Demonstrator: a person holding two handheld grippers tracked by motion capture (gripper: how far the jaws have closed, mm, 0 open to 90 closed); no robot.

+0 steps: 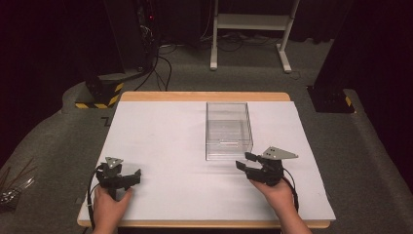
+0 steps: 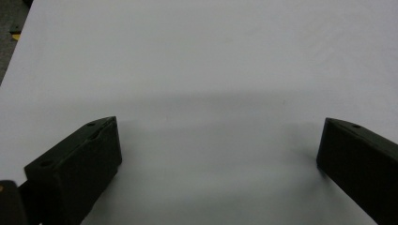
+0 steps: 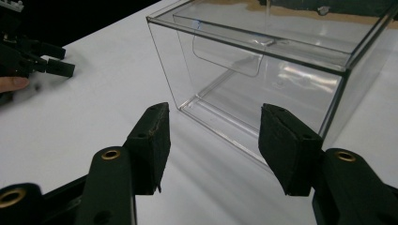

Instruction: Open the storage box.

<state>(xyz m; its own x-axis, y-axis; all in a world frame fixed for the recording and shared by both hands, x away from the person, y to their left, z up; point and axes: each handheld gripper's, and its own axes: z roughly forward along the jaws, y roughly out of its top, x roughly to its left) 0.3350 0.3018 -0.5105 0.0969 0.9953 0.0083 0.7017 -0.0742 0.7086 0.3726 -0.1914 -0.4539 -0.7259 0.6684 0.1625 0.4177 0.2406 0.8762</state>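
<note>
Clear plastic box [image 3: 263,70] sits just ahead of my right gripper [image 3: 213,140], jaws apart, empty; slick walls could slip or skid across the tabletop [image 1: 160,141].

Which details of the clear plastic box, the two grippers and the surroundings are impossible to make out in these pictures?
- Clear plastic box, right gripper view: far end cut off by the top and right edges.
- Clear inner panel with a handle tab: drawer front or lid, reflections hide which.
- Bundle of thin sticks, high view: too small and dark, cut by the left edge.
- Left gripper, left gripper view: body cut off by the bottom edge.
- Room behind the white table: too dark.
</note>
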